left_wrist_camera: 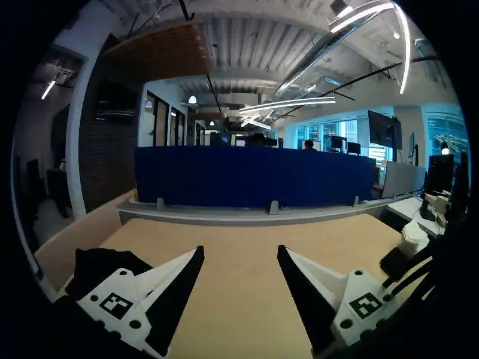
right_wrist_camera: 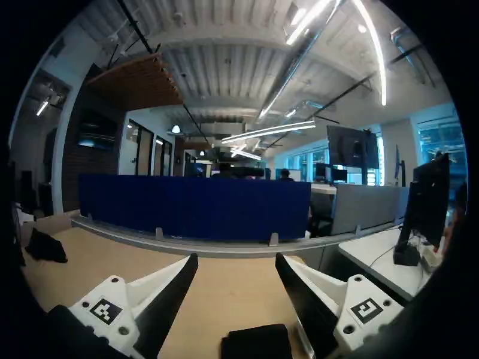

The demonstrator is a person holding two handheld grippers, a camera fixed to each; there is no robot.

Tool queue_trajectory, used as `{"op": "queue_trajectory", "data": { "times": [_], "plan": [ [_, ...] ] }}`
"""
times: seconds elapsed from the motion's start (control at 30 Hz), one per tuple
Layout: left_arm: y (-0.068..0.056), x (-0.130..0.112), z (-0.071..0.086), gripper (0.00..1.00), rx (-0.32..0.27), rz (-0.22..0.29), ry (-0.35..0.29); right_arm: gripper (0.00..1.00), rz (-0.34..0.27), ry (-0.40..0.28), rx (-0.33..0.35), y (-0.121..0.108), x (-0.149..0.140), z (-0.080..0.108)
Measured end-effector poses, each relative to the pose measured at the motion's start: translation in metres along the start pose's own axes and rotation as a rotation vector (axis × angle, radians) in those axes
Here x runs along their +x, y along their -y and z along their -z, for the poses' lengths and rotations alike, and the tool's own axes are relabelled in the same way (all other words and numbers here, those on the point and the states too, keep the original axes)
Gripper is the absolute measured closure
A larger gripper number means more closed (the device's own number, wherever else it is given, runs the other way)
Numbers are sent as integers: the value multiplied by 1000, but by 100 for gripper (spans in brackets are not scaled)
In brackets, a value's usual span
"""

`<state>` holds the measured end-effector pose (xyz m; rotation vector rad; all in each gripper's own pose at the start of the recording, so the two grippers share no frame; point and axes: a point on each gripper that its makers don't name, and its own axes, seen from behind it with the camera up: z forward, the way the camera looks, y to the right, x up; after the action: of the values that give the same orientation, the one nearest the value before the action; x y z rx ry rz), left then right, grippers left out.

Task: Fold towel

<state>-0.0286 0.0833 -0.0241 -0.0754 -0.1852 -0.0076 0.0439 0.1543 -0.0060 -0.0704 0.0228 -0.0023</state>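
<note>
In the left gripper view, a black towel [left_wrist_camera: 102, 266] lies crumpled on the light wooden table [left_wrist_camera: 239, 239], partly hidden behind the left finger. My left gripper [left_wrist_camera: 240, 250] hovers over the table, open, with nothing between its fingers. In the right gripper view, a flat dark cloth [right_wrist_camera: 256, 342] lies on the table [right_wrist_camera: 227, 287] low between the fingers, near the camera. A second crumpled black towel [right_wrist_camera: 45, 246] sits far to the left. My right gripper [right_wrist_camera: 236, 257] is open and holds nothing.
A blue partition [left_wrist_camera: 251, 176] with a grey rail runs along the table's far edge. A white stack [left_wrist_camera: 414, 236] and a black object [left_wrist_camera: 395, 260] sit at the right. A neighbouring white desk carries a monitor [right_wrist_camera: 428, 200] on a stand.
</note>
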Motion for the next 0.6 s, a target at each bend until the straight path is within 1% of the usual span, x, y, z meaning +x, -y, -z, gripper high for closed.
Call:
{"op": "queue_trajectory", "data": {
  "times": [0.07, 0.17, 0.37, 0.47, 0.6],
  "plan": [
    [3, 12, -2, 10, 13, -12, -35, 0, 8, -1, 0, 12, 5, -1],
    [7, 23, -5, 10, 15, -22, -64, 0, 16, -10, 7, 33, 12, -4],
    [11, 25, -10, 10, 16, -19, -79, 0, 2, -23, 34, 86, 18, -8],
    [13, 27, -12, 10, 13, -19, -86, 0, -15, -30, 51, 109, 22, -10],
    [17, 30, -13, 9, 13, -16, -96, 0, -20, -32, 67, 133, 26, -12]
  ]
}}
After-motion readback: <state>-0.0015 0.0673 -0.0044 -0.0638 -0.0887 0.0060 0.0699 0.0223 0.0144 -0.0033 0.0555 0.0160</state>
